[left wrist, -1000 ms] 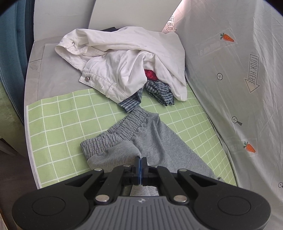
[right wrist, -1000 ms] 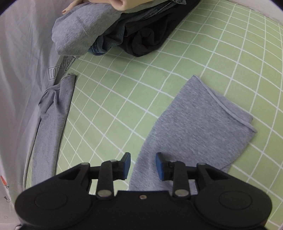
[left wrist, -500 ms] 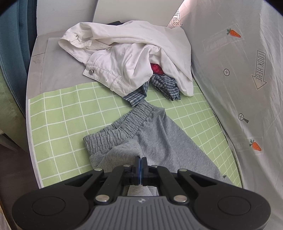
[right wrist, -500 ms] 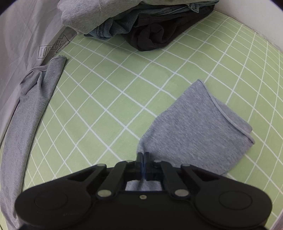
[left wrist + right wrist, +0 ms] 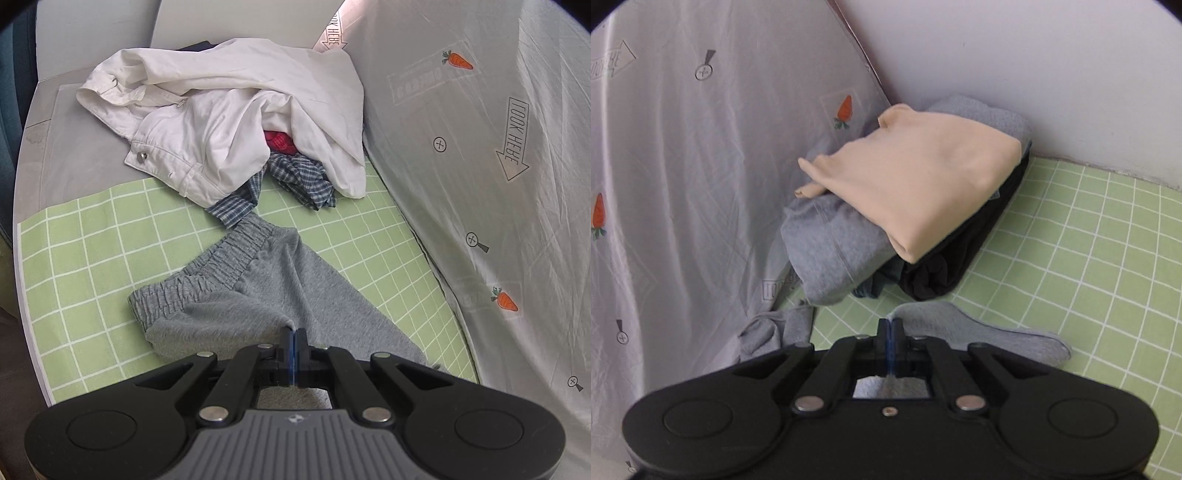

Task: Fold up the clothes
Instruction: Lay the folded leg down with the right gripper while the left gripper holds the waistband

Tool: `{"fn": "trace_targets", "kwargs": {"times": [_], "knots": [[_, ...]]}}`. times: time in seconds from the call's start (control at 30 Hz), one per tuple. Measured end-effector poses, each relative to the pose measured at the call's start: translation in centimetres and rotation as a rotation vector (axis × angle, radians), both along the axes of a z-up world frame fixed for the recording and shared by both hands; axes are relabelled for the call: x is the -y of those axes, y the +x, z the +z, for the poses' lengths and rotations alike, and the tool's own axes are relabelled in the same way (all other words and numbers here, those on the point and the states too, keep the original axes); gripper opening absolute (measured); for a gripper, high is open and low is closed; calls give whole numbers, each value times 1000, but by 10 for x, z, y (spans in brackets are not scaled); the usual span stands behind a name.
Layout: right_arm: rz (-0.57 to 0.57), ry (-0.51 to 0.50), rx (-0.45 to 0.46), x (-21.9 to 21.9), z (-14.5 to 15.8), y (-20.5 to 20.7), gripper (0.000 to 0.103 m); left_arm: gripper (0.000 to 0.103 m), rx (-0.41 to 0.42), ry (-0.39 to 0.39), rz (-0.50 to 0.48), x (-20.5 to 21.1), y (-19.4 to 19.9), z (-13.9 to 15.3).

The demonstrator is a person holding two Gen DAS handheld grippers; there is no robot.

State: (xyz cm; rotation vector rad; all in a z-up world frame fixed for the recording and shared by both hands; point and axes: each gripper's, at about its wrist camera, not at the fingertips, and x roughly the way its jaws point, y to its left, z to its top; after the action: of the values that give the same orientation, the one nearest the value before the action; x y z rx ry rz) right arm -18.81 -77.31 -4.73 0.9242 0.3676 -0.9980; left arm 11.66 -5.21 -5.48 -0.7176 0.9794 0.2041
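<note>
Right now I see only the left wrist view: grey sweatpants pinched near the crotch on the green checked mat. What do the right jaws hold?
Observer: The right gripper is shut on a leg of the grey sweatpants, lifted off the green checked mat.
Operator: Anything past that leg?
Observer: A stack of folded clothes, with a peach folded garment on top.
Operator: What lies under it?
Observer: A grey folded sweatshirt and a black folded garment, against the white printed sheet.
Operator: And the left side?
Observer: The left gripper is shut on the sweatpants.
</note>
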Motion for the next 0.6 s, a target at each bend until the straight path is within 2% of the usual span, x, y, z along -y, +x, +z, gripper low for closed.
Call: {"fn": "trace_targets", "kwargs": {"times": [0.17,0.3,0.4,0.6], "knots": [[13,-81,167,14,42,-10,0,0,114,-53,-41,7,21,32],[0,-109,180,6,49,-26,0,0,159,-27,-71,13,15,47],[-23,-74,125,0,27,-47,0,0,114,-22,-60,7,-2,32],[-71,43,-63,-11,-47,-92,0,0,-96,17,13,-24,-51,-37]]}}
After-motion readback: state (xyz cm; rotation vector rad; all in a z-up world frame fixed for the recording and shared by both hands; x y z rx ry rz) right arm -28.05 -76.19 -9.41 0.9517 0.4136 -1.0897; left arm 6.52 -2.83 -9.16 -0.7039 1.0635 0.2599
